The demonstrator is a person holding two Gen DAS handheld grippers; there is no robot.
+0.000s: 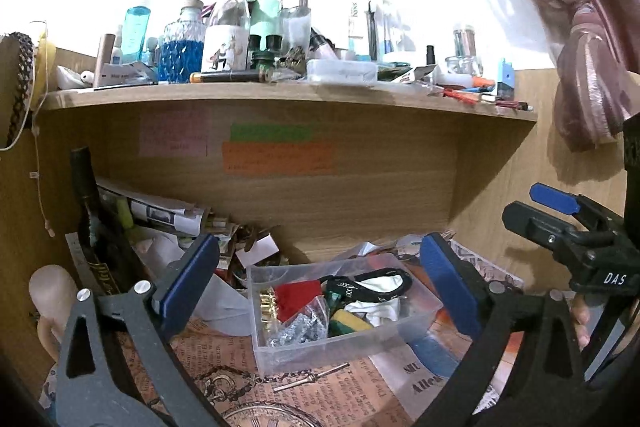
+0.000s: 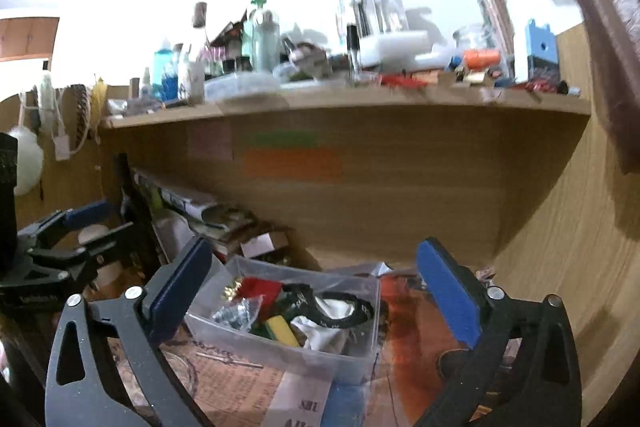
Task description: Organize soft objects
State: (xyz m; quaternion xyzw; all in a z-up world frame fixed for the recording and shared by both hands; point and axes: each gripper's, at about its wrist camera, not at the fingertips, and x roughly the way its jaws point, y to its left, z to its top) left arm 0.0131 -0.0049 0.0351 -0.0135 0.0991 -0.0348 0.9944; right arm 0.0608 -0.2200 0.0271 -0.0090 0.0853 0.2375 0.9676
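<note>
A clear plastic box (image 1: 416,323) sits on the desk under a shelf. It holds a red cloth (image 1: 298,299), a black strap (image 1: 380,281) over white cloth (image 1: 380,309), a yellow-green sponge (image 1: 352,323) and a bag of silver bits (image 1: 298,331). My left gripper (image 1: 320,291) is open, jaws wide on either side of the box, held above it. My right gripper (image 2: 316,291) is open too, over the same box (image 2: 248,341); the red cloth (image 2: 260,289) and strap (image 2: 340,307) show there. The right gripper also shows at the right of the left wrist view (image 1: 560,223).
A wooden shelf (image 1: 280,93) crowded with bottles and jars hangs above. Papers and a dark bottle (image 1: 92,223) lean at the back left. Printed paper (image 1: 224,363) and a chain with a key (image 1: 304,379) lie on the desk. A curtain (image 1: 588,67) hangs at right.
</note>
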